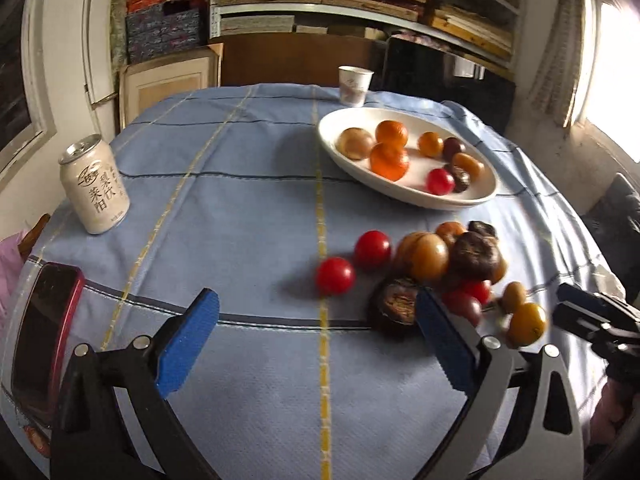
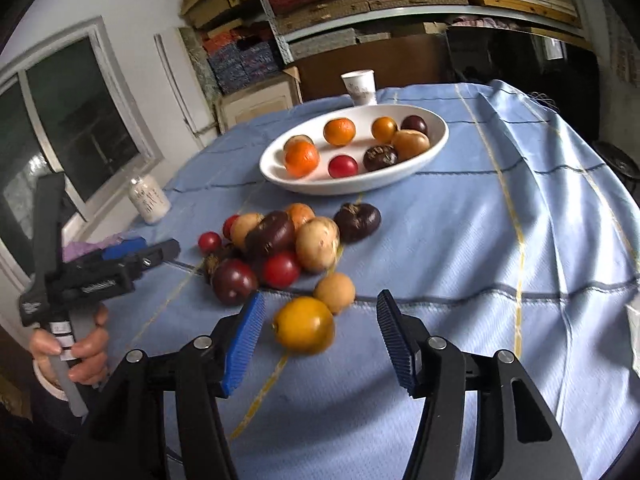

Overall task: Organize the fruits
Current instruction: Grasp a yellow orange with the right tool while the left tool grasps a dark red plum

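Note:
A white oval bowl (image 1: 404, 194) (image 2: 436, 142) at the back of the blue tablecloth holds several fruits: oranges, a red one, dark ones. A pile of loose fruits (image 1: 436, 256) (image 2: 288, 240) lies on the cloth in front of it. My left gripper (image 1: 316, 340) is open and empty; two red fruits (image 1: 335, 275) lie just beyond its fingers and a dark fruit (image 1: 394, 308) sits by its right finger. My right gripper (image 2: 320, 340) is open, with a yellow-orange fruit (image 2: 304, 325) (image 1: 526, 323) between its fingertips, not clamped. The left gripper also shows in the right wrist view (image 2: 140, 252).
A white drink can (image 1: 95, 184) (image 2: 149, 200) stands at the left. A red phone (image 1: 44, 340) lies at the near left edge. A paper cup (image 1: 354, 85) (image 2: 360, 86) stands behind the bowl. Shelves with boxes fill the back wall. The right gripper's tip shows at the right in the left wrist view (image 1: 592, 312).

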Motion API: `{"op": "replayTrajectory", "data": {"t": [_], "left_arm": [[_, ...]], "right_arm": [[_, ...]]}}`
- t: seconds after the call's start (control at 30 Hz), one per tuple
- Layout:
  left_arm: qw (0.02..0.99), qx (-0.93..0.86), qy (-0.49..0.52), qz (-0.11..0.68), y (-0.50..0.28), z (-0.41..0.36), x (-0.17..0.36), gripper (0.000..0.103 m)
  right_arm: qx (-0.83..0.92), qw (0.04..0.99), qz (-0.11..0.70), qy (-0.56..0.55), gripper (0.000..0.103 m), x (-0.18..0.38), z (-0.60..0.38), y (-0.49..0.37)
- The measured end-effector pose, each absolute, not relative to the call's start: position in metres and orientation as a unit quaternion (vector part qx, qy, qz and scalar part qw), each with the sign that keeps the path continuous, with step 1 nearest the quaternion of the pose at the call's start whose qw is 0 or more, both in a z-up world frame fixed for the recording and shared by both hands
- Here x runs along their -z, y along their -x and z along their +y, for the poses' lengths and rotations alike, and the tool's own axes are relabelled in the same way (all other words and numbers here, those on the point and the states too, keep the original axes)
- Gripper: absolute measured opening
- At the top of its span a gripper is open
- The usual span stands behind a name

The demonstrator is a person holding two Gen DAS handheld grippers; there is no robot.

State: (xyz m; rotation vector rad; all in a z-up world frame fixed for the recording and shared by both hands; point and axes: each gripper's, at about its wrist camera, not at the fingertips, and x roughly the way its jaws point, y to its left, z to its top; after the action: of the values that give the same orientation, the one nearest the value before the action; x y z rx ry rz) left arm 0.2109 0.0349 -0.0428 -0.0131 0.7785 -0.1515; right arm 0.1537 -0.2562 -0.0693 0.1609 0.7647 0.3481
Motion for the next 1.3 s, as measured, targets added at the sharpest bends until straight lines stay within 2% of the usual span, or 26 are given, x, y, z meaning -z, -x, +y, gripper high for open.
{"op": "replayTrajectory", "data": {"t": [0.27,0.9,1.17,1.3], "left_arm": [[0.923,0.091,-0.013,0.375,-0.203,0.023,0.042,0.096],[0.918,0.086,0.002,0.388,-0.207,0.030,0.046,0.096],[0.917,0.084,0.001,0.389,-0.207,0.030,0.046,0.096],[0.918,0.100,-0.010,0.383,-0.205,0.025,0.044,0.096]], "right_arm": [[-0.170,0.903,0.392,-0.048,0.053,0.077,-0.237,-0.153],[-0.179,0.887,0.422,-0.060,0.039,0.086,-0.236,-0.162],[-0.184,0.883,0.427,-0.066,0.039,0.087,-0.236,-0.163],[-0.211,0.885,0.395,-0.129,0.039,0.080,-0.253,-0.158]]}}
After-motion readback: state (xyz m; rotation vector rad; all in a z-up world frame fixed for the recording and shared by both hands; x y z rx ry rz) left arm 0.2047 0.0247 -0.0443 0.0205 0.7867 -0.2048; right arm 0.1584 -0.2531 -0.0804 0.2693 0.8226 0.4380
